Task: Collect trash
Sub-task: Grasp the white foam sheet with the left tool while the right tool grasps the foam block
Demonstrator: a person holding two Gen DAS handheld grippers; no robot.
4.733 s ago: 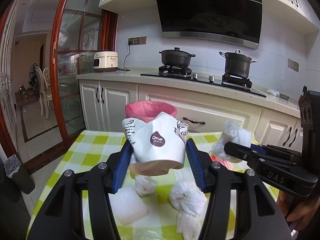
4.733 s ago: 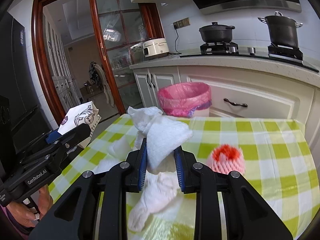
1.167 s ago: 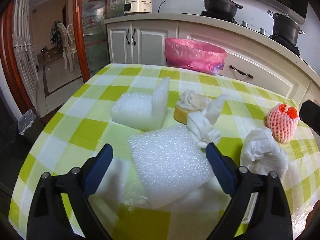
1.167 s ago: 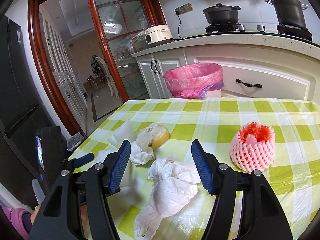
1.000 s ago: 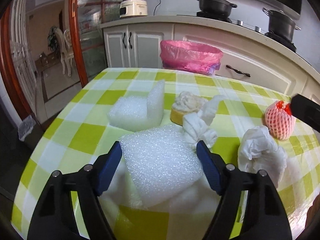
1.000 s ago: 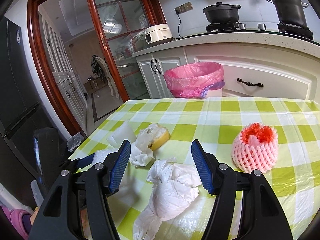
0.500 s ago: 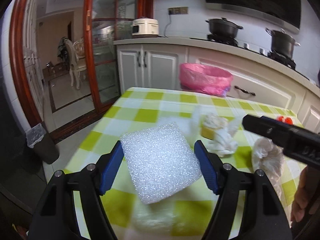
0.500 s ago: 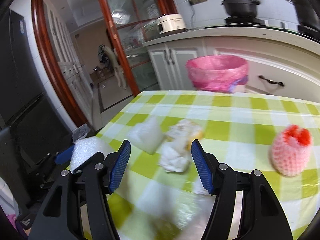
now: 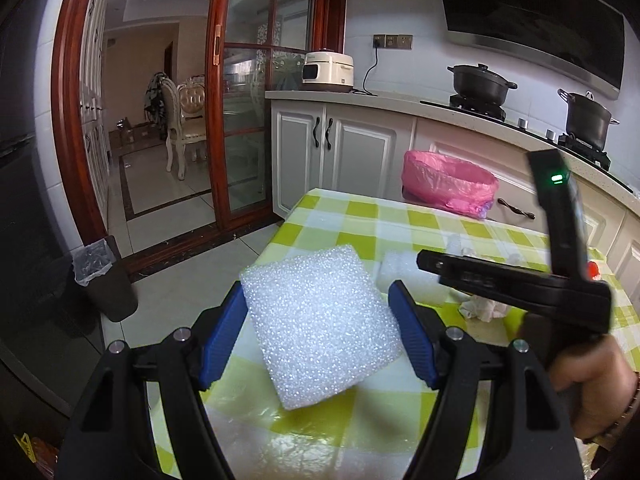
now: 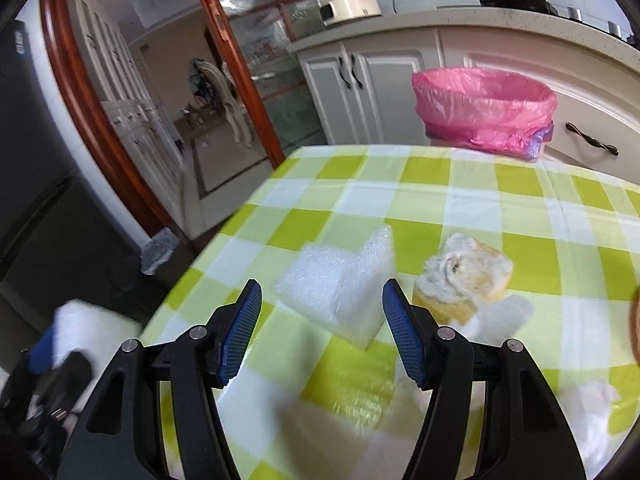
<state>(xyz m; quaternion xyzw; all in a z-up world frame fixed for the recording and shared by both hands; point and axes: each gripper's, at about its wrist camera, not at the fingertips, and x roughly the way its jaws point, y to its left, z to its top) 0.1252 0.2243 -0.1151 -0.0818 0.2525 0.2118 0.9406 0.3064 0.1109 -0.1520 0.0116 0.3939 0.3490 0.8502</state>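
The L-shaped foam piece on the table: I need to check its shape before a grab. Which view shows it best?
The right wrist view: the L-shaped foam piece lies whole, just beyond the open right gripper. In the left wrist view only a sliver shows, hidden behind the right gripper and the flat foam sheet.
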